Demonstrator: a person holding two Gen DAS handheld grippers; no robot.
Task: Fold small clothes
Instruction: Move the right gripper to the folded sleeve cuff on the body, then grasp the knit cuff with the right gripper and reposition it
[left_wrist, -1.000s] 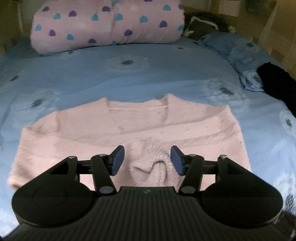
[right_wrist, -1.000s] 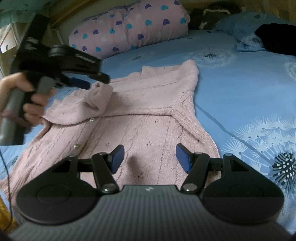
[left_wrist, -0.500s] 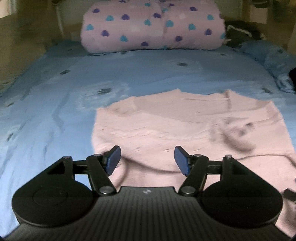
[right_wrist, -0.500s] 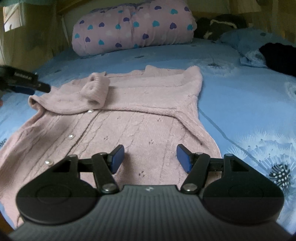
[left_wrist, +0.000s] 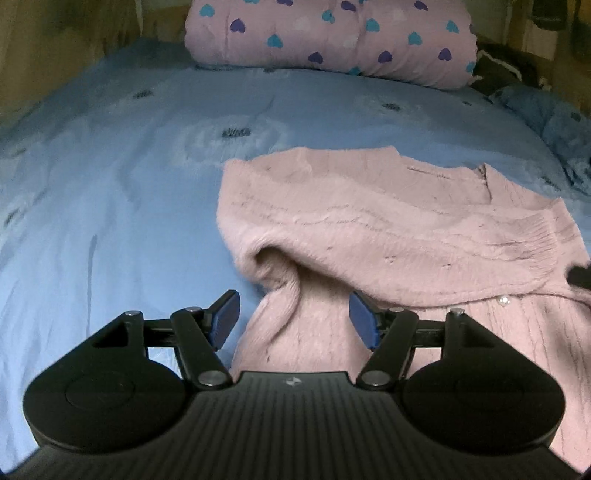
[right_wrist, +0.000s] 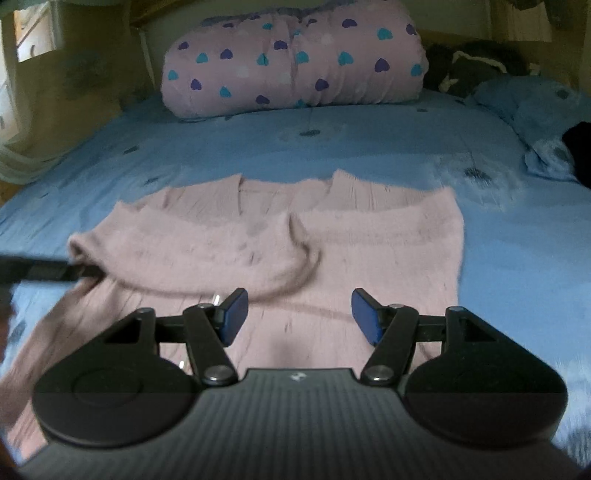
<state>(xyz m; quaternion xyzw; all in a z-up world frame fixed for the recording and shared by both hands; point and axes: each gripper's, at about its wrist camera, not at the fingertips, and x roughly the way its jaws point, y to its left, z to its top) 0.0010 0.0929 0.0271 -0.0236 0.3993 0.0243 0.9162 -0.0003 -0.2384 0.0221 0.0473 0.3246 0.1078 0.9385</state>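
Note:
A pink knit cardigan (right_wrist: 332, 240) lies flat on the blue bed sheet (right_wrist: 369, 155), with its left sleeve folded across the chest. In the left wrist view the cardigan (left_wrist: 388, 229) fills the right half. My left gripper (left_wrist: 293, 321) is open and empty, low at the cardigan's left side edge just under the fold of the sleeve; it also shows in the right wrist view (right_wrist: 40, 271) as a dark bar at the left. My right gripper (right_wrist: 299, 314) is open and empty over the cardigan's front.
A pink quilt roll with heart prints (right_wrist: 295, 62) lies at the head of the bed. A blue pillow (right_wrist: 535, 107) and dark clothes (right_wrist: 580, 147) lie at the right. Bare blue sheet (left_wrist: 110, 206) lies left of the cardigan.
My left gripper let go of the sleeve cuff, swung left and came down at the cardigan's left edge. My right gripper shifted to face the cardigan squarely. The sleeve stays folded across the chest.

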